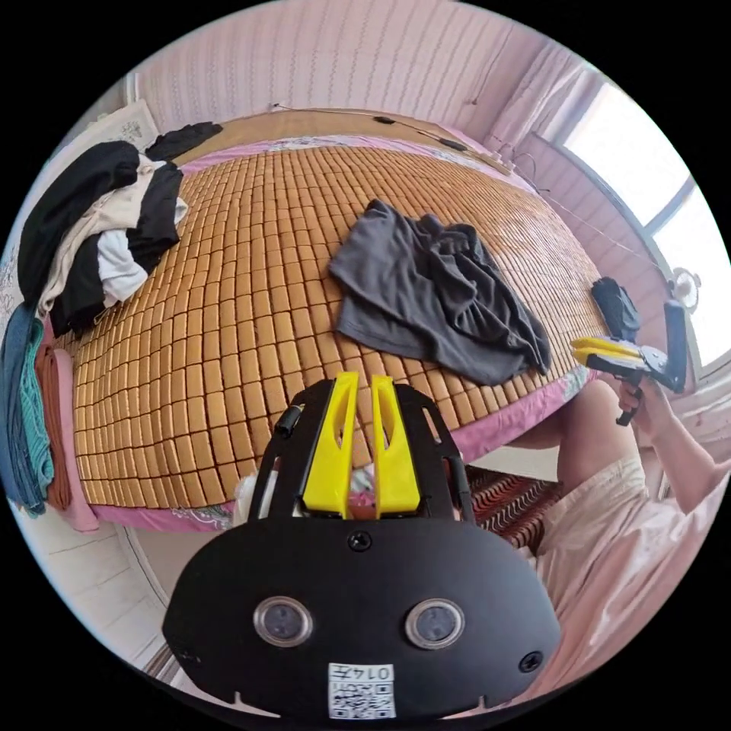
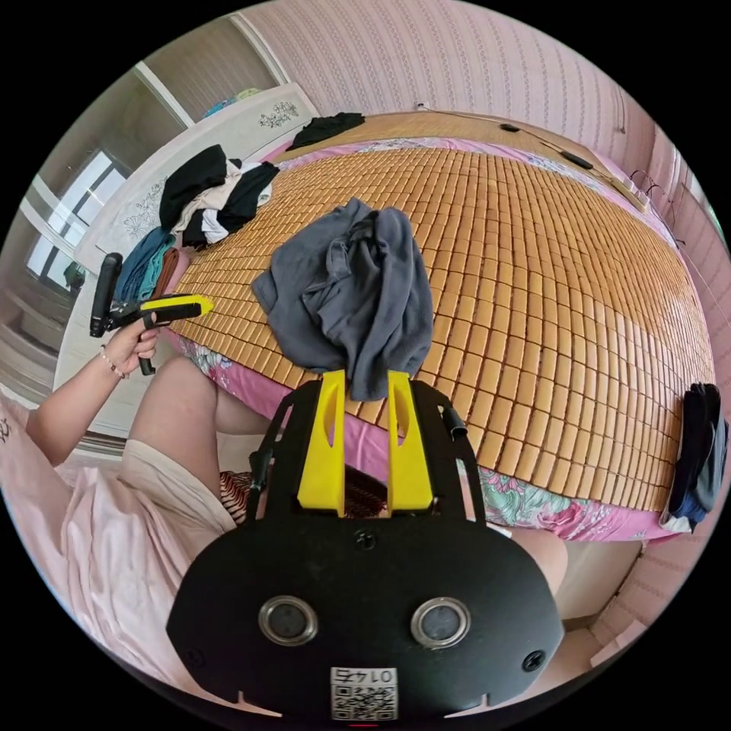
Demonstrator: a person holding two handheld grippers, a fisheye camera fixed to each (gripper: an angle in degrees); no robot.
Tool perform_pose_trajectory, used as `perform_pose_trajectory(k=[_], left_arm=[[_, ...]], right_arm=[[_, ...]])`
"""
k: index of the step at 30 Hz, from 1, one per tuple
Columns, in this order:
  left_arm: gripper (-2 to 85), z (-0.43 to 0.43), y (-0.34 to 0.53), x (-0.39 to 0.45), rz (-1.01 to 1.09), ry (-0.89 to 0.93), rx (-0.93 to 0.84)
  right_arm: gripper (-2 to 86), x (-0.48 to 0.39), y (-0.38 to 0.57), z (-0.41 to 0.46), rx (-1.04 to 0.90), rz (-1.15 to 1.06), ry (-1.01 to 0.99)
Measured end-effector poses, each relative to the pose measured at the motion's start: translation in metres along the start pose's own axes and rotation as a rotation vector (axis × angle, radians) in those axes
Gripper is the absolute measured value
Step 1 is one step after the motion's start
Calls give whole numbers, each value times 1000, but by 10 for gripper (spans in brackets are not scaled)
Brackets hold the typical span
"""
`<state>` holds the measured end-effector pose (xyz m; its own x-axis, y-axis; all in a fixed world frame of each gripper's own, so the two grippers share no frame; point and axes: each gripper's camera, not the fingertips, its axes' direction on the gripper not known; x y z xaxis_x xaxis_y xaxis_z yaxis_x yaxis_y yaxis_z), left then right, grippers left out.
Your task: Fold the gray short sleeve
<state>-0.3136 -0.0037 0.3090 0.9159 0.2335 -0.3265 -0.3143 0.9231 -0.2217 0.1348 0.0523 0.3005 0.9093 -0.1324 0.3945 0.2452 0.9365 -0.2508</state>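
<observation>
Two claws are held above the near edge of a bed, and neither has hold of anything. We see the gray short-sleeve shirt (image 1: 438, 293) lying crumpled in a loose heap on the bamboo mat (image 1: 251, 304) that covers the bed, close to the edge nearest us, with one corner drooping toward the pink flowered sheet (image 2: 533, 487) below the mat.

Our left claw (image 1: 364, 381) has its yellow jaws nearly together with a thin gap between them, empty, well short of the shirt. Our right claw (image 2: 364, 381) has its jaws apart, also empty, pointing at the shirt's nearest hanging fold; whether the tips touch the cloth we cannot tell.

We judge the shirt to be light, soft and limp. It will sag and bunch when lifted, and it is not fragile. The mat looks ribbed, so the cloth may drag a little. Before any fold it needs spreading flat. The best places to grip look like the hem corners or the shoulder seams, pinching one layer only; the sleeves are buried in the heap and hard to pick out.

A pile of black and white clothes (image 1: 99, 236) sits at the far corner of the bed, well apart from the shirt.
</observation>
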Motion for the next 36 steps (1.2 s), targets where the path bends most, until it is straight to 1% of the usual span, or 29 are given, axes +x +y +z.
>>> perform_pose_trajectory(k=[4, 6, 8, 9, 10, 11, 12, 13, 15, 17, 18, 20, 22, 24, 27, 29, 32, 33, 34, 35, 36], left_arm=[[79, 35, -48, -8, -31, -4, -24], [84, 64, -70, 0, -8, -34, -111], [82, 67, -78, 4, 5, -64, -113], [72, 67, -80, 5, 24, -77, -123], [62, 66, -80, 5, 29, -91, -125], [42, 61, -80, 4, 49, -99, -118], [20, 54, -79, 1, 45, -57, -110], [16, 49, -78, -1, 43, -44, -99], [4, 19, -70, -8, 36, -4, -34], [1, -11, -60, -13, 23, 50, 29], [-1, -29, -50, -15, 21, 62, 61], [-2, -46, -34, -16, 6, 81, 92], [-3, -50, -22, -15, 4, 87, 89], [-3, -46, -12, -12, 9, 59, 53], [-3, -45, -2, -7, 30, 28, 25], [-3, -46, 3, -6, 25, 30, 20], [-3, -47, 12, -8, -7, 39, 12], [-3, -48, 16, -9, -25, 48, 12], [-3, -49, 19, -9, -33, 52, 12], [-3, -51, 23, -10, -45, 68, 17], [-3, -56, 28, -11, -59, 83, 26]], right_arm=[[109, -2, -10, 16, -37, -24, 32], [115, -3, -11, 24, -56, -45, 78], [118, 1, -11, 45, -138, -65, 128], [112, 2, -11, 48, -146, -67, 133], [101, 6, -9, 46, -115, -59, 168], [47, 14, -10, 41, -115, -24, 198], [20, 19, -10, 37, -111, -4, 189], [13, 32, -10, 25, -82, 41, 132], [6, 55, -5, 0, -8, 129, 53], [3, 93, 8, -36, 108, 253, -50], [3, 105, 12, -42, 128, 292, -74], [5, 155, 36, -49, 146, 477, -115], [9, 179, 52, -52, 146, 530, -108], [19, 186, 61, -59, 159, 517, -99], [48, 176, 58, -61, 147, 396, -86], [72, 161, 45, -45, 70, 282, -38], [96, 150, 28, -10, -36, 186, 6], [94, 150, 27, -2, -71, 178, 17], [69, 147, 26, 3, -83, 150, 49], [22, 144, 27, 5, -113, 124, 91], [18, 143, 28, 4, -118, 115, 102]])
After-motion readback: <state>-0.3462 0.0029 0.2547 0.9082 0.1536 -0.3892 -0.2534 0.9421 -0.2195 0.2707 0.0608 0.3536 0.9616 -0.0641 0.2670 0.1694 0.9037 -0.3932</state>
